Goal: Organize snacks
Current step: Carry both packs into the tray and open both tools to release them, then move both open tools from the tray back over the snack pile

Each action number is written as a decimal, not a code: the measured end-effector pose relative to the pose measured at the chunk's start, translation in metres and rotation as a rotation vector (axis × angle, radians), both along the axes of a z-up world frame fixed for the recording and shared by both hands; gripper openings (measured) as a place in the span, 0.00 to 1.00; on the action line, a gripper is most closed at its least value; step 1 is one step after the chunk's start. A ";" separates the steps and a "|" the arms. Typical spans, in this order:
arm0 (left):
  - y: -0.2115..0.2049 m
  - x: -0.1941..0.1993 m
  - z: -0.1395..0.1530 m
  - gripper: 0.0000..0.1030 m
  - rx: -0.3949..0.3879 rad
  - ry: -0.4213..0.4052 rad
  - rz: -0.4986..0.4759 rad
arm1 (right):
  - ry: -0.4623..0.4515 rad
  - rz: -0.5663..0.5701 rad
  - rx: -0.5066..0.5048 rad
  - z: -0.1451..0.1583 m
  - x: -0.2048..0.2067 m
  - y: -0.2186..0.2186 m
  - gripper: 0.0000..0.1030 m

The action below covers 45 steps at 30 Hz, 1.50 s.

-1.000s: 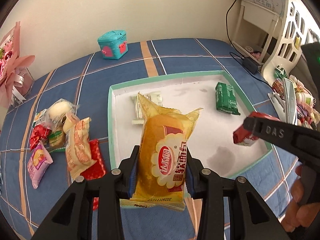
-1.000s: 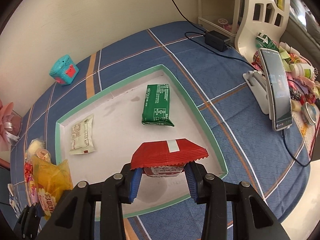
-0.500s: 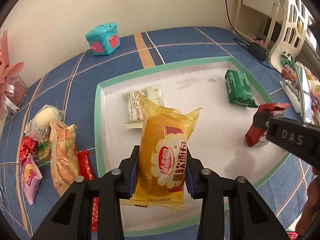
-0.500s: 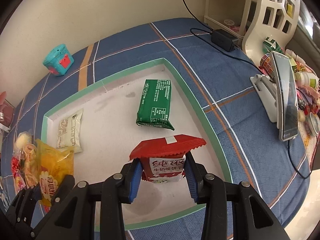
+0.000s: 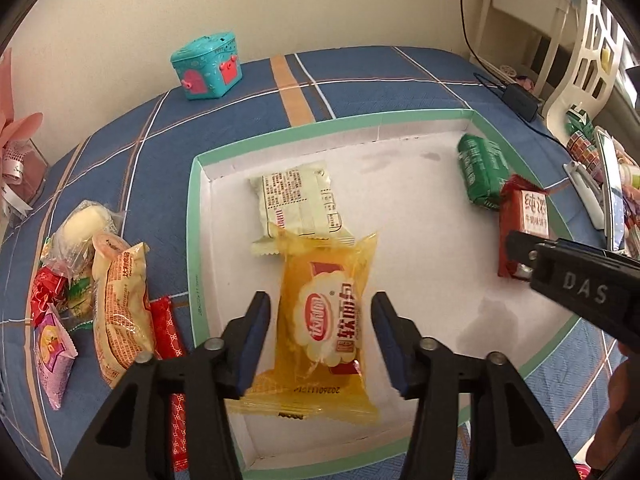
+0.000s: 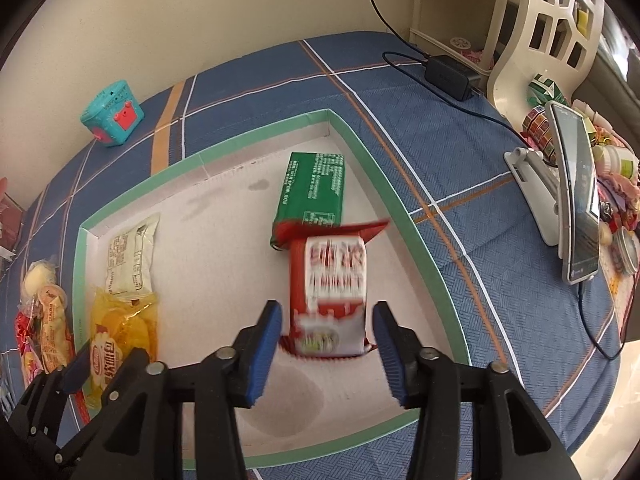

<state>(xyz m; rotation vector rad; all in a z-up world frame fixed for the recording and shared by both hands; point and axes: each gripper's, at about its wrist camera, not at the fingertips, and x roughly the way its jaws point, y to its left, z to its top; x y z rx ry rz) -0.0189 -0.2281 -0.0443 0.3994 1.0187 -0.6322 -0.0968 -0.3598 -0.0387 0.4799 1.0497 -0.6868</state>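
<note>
With both grippers over the white tray (image 5: 192,216), we see L gripper (image 5: 322,344) fingers just opening, clear of the yellow bread pack (image 5: 326,320) between them; R gripper (image 6: 326,336) likewise, red biscuit pack (image 6: 332,280) blurred, inside tray.

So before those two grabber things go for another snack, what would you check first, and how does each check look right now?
1. Left gripper let go of the yellow bread pack: ok, its jaws have just been opening and gaps show at both pads.
2. Right gripper let go of the red biscuit pack: ok, jaws just opened, pads clear.
3. Both packs inside the white tray: ok.
4. Red pack settled: cannot tell, it is blurred.
5. Yellow pack lying flat: not ok, its far end overlaps the pale pack.
6. Snacks left outside the tray: not ok, a pile of snacks remains on the cloth.
</note>
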 end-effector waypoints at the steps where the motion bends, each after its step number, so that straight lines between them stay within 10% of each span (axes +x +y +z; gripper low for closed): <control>1: 0.000 -0.001 0.001 0.61 0.000 -0.001 -0.003 | 0.005 -0.006 0.000 -0.001 0.000 0.000 0.60; 15: 0.013 0.006 0.015 0.90 -0.021 -0.025 0.067 | -0.003 -0.018 -0.040 0.002 -0.005 -0.003 1.00; 45: 0.162 0.079 0.050 0.97 -0.052 -0.016 0.563 | -0.099 0.202 -0.042 0.026 0.022 0.068 1.00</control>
